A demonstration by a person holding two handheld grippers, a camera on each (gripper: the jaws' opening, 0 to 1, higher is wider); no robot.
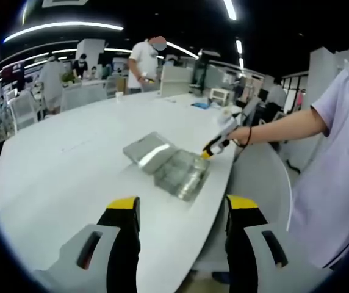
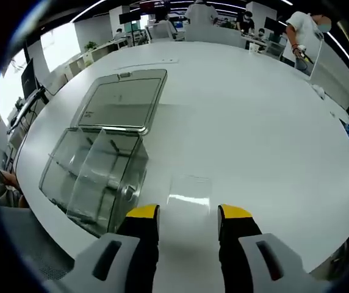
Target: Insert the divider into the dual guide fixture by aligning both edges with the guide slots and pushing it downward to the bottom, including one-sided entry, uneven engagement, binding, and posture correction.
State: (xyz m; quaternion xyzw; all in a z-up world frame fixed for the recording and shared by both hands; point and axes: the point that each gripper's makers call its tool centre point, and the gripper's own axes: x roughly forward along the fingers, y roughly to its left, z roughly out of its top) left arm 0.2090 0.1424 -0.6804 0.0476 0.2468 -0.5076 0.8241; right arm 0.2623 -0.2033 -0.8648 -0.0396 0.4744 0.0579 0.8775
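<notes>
Your right gripper is hovering with jaws spread and empty; the clear divider is lying flat on the tabletop at 12 o'clock, box at 10.

We see two light grey jaws capped with yellow-and-black tips on our left gripper, and the same on our right gripper. At three o'clock in the left gripper view, our short lilac sleeve.
</notes>
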